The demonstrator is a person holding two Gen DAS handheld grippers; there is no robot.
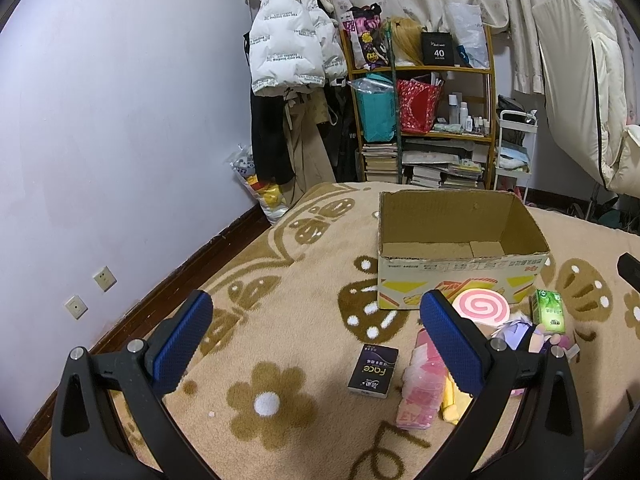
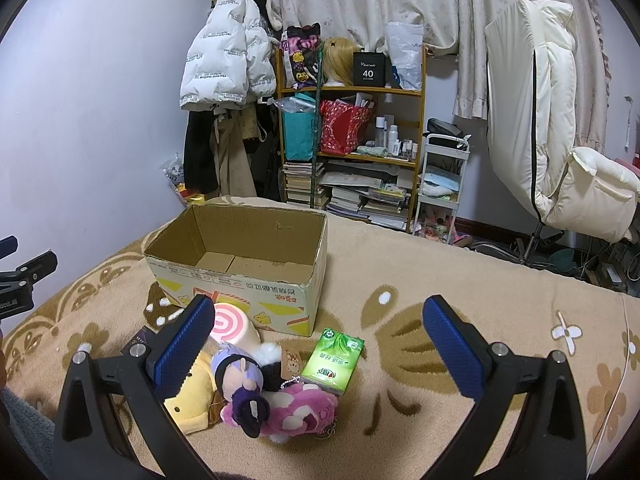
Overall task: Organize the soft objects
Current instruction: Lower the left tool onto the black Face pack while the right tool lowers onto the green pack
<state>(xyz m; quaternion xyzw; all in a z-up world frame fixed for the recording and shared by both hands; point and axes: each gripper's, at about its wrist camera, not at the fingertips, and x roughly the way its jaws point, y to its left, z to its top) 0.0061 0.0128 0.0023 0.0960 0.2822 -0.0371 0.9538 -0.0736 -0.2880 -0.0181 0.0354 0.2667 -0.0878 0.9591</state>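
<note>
An open, empty cardboard box (image 1: 460, 256) (image 2: 240, 268) stands on the beige flowered blanket (image 1: 280, 280). In front of it lie a pink swirl cushion (image 1: 482, 307) (image 2: 232, 326), a green tissue pack (image 1: 549, 309) (image 2: 334, 360), a purple-haired doll (image 2: 240, 380), a pink plush (image 2: 300, 410), a yellow plush (image 2: 196, 396), a black tissue pack (image 1: 372, 370) and a pink tissue pack (image 1: 422, 392). My left gripper (image 1: 316, 344) is open and empty above the blanket, left of the pile. My right gripper (image 2: 320, 348) is open and empty above the plush toys.
A wooden shelf (image 1: 424, 120) with bags, bottles and books stands behind the bed, with coats (image 1: 288, 40) hanging to its left. A white cart (image 2: 442, 176) and a cream chair (image 2: 560, 140) stand on the right. A wall (image 1: 120, 120) runs along the left.
</note>
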